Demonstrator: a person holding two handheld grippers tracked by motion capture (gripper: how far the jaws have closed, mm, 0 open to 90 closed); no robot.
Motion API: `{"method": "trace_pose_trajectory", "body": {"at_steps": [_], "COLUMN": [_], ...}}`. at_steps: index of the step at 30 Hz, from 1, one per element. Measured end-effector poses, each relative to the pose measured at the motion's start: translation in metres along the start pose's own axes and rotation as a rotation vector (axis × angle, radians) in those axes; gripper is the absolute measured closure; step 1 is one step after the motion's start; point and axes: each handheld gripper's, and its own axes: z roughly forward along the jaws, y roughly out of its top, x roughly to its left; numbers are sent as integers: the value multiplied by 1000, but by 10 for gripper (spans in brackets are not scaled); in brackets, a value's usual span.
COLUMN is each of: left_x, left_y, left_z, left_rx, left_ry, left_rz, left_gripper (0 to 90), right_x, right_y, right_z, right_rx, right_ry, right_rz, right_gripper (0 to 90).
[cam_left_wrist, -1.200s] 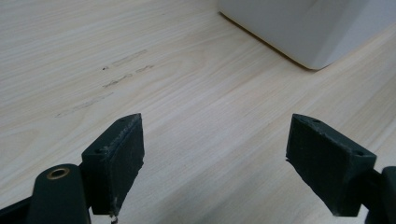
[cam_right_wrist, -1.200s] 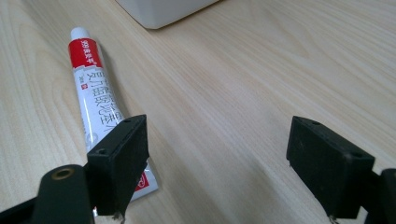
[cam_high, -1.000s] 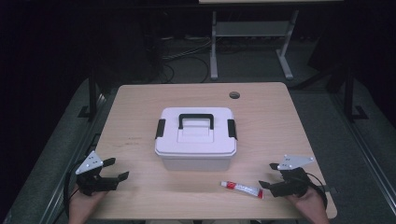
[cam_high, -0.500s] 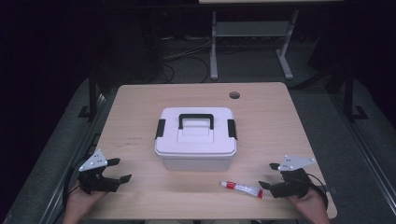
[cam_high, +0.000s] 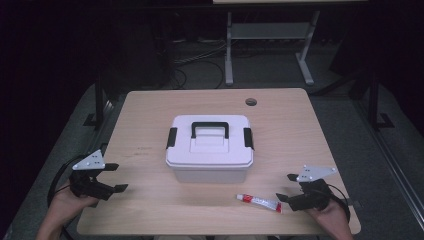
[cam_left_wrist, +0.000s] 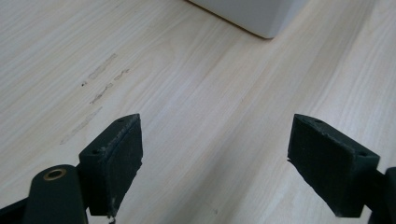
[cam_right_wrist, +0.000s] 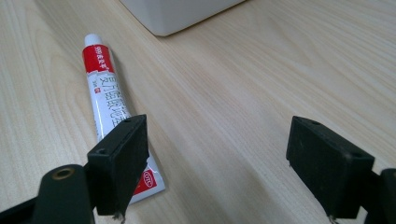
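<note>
- The left gripper (cam_high: 111, 177) rests near the table's front left corner, at about eight o'clock from the box, jaws spread wide and holding nothing; in the left gripper view only bare wood lies between its pads (cam_left_wrist: 116, 154).
- The white box (cam_high: 209, 146) sits mid-table with its lid on, black handle lying flat and a dark latch at each end. Bare table (cam_high: 150, 115) surrounds it on all sides, so either hand has room to reach it.
- The tube (cam_high: 259, 202), white with a red band near its cap, lies flat just in front of the box's front right corner, apart from it. Its long axis runs roughly left to right in the high view, cap toward nine o'clock and crimped tail toward three o'clock.
- The right gripper (cam_high: 287, 187) is released too, its jaws wide apart, and is clearly the nearer one: the tube's tail ends right at its lower jaw. In the right gripper view the tube (cam_right_wrist: 105, 88) runs off toward eleven o'clock, its tail tucked under the left pad (cam_right_wrist: 122, 154) rather than between the two.
- Judged from this, a grasp calls for shifting the right gripper toward that side until the tube lies between the jaws, crossing its long axis.
- The front edge is close behind the tube, so a push that way could slide it off.
</note>
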Motion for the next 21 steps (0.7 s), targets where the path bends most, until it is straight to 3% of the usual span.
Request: {"method": "trace_pose_trajectory", "body": {"at_steps": [6,8,21], "left_x": [6,9,17], "left_y": [13,25,75], "left_z": [-6,-7,-4], "left_rx": [34,50,112], "left_ry": [-31,-37,-88], "left_rz": [22,54,143], "left_gripper": [207,206,186], "right_x": [1,1,2], "right_y": [1,1,1], "right_z": [0,0,-1], "right_rx": [-3,1,10], "right_ry": [-1,-2,1], "right_rz": [-3,-7,-12], "right_gripper": [204,204,203]}}
